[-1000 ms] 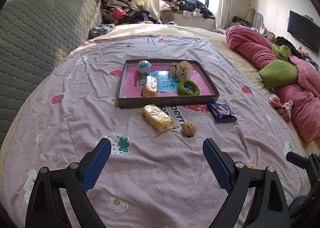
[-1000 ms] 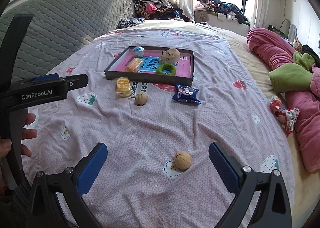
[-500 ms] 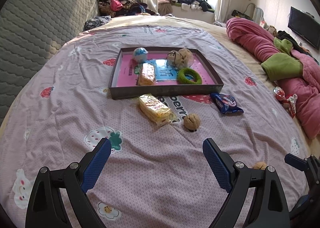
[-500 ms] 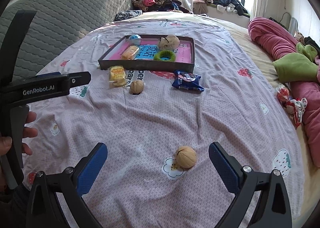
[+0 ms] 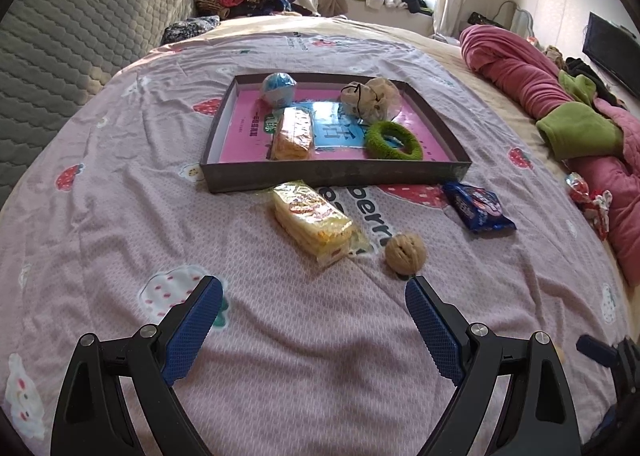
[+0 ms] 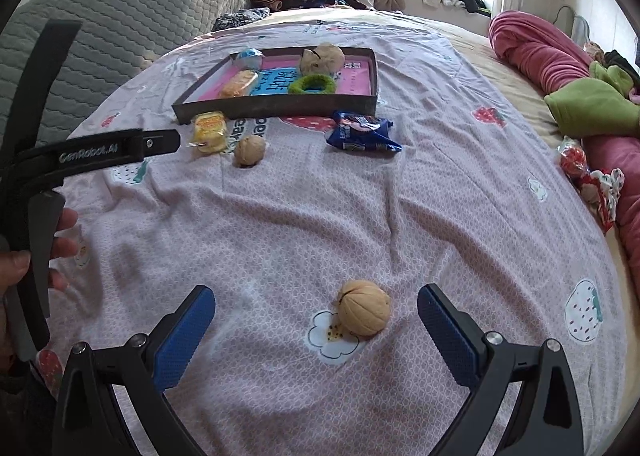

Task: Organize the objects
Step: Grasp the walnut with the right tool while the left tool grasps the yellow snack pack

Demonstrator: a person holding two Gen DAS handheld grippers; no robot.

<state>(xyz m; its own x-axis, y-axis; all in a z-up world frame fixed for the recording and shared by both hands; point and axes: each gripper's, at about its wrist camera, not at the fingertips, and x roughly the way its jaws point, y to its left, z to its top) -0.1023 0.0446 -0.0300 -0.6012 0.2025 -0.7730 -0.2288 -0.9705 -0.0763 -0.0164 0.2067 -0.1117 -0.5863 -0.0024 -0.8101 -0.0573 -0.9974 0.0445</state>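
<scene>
The right gripper [image 6: 316,310] stands wide open and empty, and the round tan ribbed walnut-like ball [image 6: 364,307] lies on the bed sheet just ahead, between the lines of its two blue pads and a little nearer the right pad. Being round, it has no long axis to line up with, so by my judgement the coming move is a short push forward and down until the pads flank it.

The left gripper [image 5: 314,302] is also wide open with nothing held. From it, the yellow plastic-wrapped pack of biscuits [image 5: 312,222] lies ahead near the centre line, its long axis running diagonally from far-left to near-right. A second tan wrinkled ball [image 5: 404,252] sits just beyond the tip of the right pad, beside the pack. The left hand is the nearer one to both.

The shallow dark cardboard tray with a pink floor [image 5: 336,176] is the landmark: the biscuit pack lies just in front of its near wall, the dark blue foil snack packet [image 5: 476,210] off its near right corner. Inside it are a second wrapped biscuit pack, a green fuzzy ring, a blue-and-white ball and a beige drawstring pouch.

Everything rests on a soft, wrinkled pink sheet printed with strawberries [image 6: 360,216], covering a bed; a grey quilted headboard, a rolled pink quilt and a window with heaped clothes lie beyond the tray.
</scene>
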